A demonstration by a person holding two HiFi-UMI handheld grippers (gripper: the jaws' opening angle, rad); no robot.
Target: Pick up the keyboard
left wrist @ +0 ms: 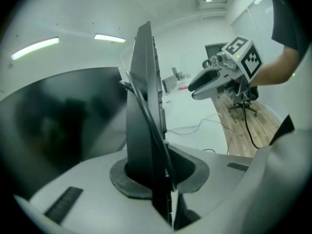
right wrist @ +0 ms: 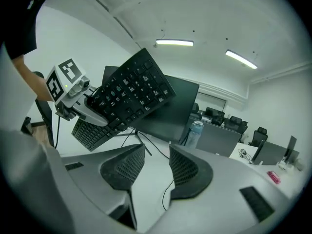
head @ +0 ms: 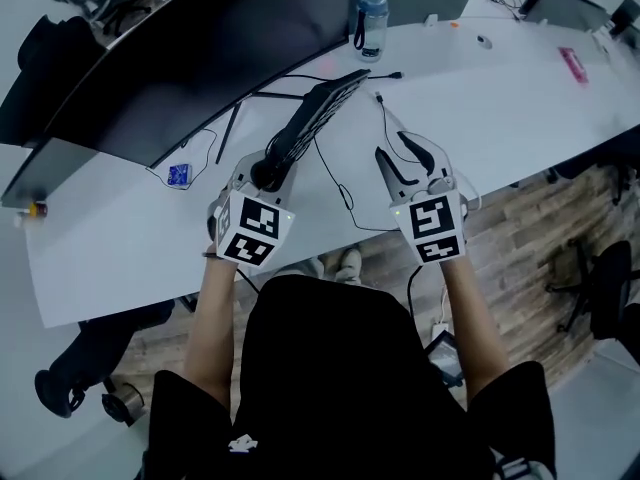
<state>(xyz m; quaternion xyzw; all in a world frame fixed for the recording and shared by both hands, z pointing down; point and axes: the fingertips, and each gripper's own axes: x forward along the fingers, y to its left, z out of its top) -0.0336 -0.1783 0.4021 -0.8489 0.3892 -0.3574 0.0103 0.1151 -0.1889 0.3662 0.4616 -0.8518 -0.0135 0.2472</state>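
Observation:
The black keyboard [head: 310,118] is off the white desk [head: 500,118], turned up on its long edge with its far end pointing at the monitor. My left gripper [head: 270,173] is shut on its near end. In the left gripper view the keyboard [left wrist: 141,106] stands edge-on between the pads of that gripper [left wrist: 158,174]. To its right my right gripper [head: 395,150] hangs apart from it, open, with nothing between its jaws [right wrist: 151,172]. From there I see the keyboard's keys [right wrist: 131,91] and the left gripper [right wrist: 92,113] clamped on its lower end.
A large dark monitor [head: 200,58] stands at the back of the desk, with a water bottle [head: 371,18] to its right. A thin black cable [head: 340,188] trails across the desk below the keyboard. The desk's front edge is just before me.

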